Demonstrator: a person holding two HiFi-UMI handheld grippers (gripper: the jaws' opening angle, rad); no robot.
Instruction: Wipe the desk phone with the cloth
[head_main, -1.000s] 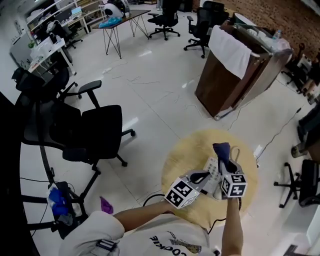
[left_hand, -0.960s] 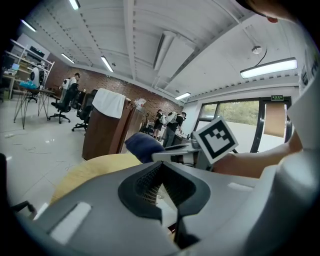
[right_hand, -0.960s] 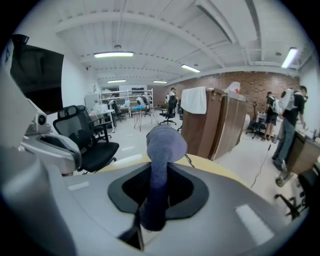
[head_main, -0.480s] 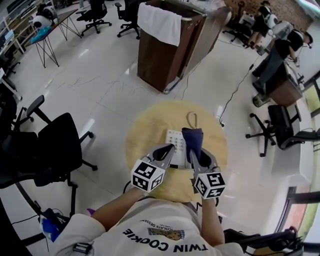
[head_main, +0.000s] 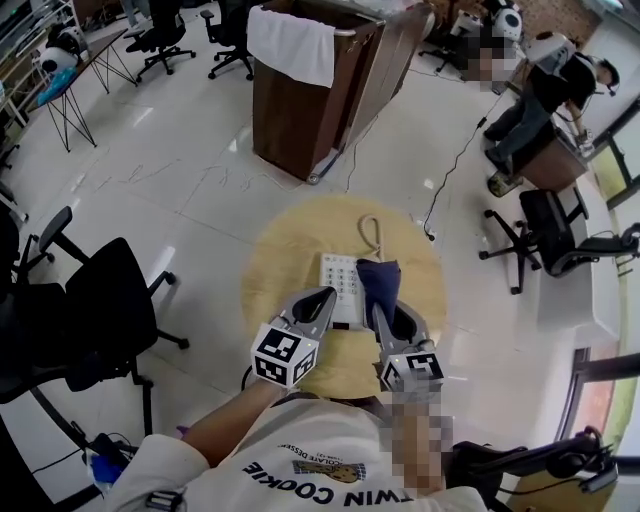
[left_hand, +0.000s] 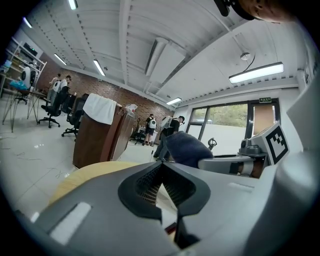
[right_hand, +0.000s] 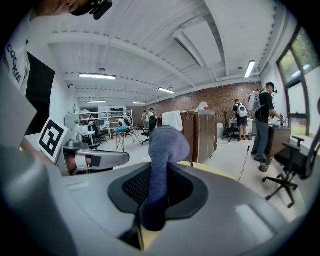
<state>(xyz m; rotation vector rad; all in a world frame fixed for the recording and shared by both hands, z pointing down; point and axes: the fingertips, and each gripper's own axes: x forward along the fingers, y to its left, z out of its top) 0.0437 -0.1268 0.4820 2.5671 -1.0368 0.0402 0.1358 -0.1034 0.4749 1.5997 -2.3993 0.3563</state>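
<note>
Item, right gripper (head_main: 384, 314): its jaws are clamping the cloth (right_hand: 168, 142), a dark blue bundle that is rising from between the pads and bulging forward past the tips. Item, left gripper (head_main: 321, 299): its jaws are meeting at the tips and gripping nothing; a pale surface, probably the phone, is showing through the small gap behind the tips. Item, desk phone (head_main: 343, 289): white, it is lying flat on the round table (head_main: 275, 262), directly ahead of and slightly right of the left jaws, and just left of the right jaws. Its long axis is running away from the person, roughly in line with both pairs of jaws, and its cord loop (head_main: 372, 232) is trailing off the far end, beyond both tips. Relation in hand: the cloth's free end is hanging ahead of the right jaws along the phone's right edge, touching or just beside it; which of the two cannot be told. The right gripper is therefore the nearer working one. Judgement: the wipe is calling for a short sideways carry of the cloth leftward from the right jaws onto the keypad, then strokes along the long axis, the left jaws being placed to steady the near end.
</note>
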